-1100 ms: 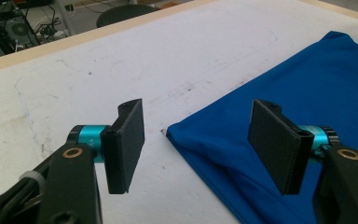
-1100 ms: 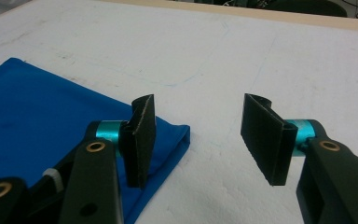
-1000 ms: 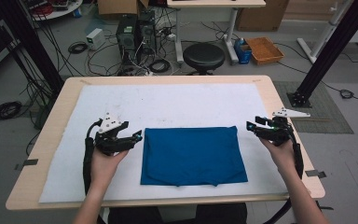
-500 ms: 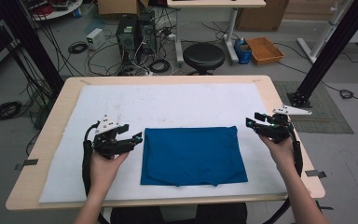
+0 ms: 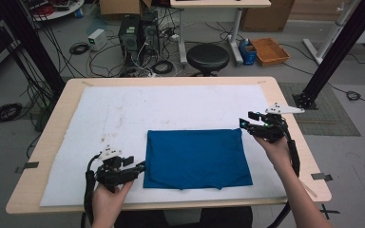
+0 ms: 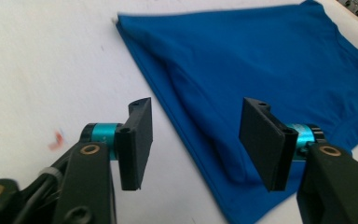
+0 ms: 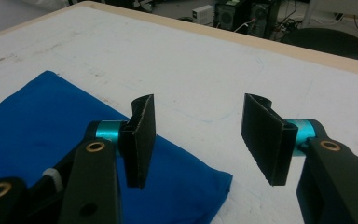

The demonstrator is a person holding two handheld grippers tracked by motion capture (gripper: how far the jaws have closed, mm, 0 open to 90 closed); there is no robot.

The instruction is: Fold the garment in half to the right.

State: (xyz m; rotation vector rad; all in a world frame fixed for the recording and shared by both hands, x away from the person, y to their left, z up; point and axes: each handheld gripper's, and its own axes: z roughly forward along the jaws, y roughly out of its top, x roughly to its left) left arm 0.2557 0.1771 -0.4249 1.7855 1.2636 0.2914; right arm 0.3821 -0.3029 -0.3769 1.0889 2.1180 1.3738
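Since the earlier frame, my left gripper [image 5: 140, 167] is dropping toward six o'clock, reaching the near left corner of the folded blue T-shirt [image 5: 197, 157]; its jaws have just been closing, straddling the hem, not yet pinching. My right gripper [image 5: 244, 123] is hovering half open and empty at the shirt's far right corner. I'm seeing the shirt lying flat mid-tabletop [image 5: 171, 104].

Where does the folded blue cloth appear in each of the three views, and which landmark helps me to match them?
High view: the blue cloth lies at lower centre on the white mat.
Left gripper view: the cloth covers the upper right, its edge running between the open jaws.
Right gripper view: the cloth is at lower left, one corner pointing right.
Shared landmark: the white mat under the cloth.
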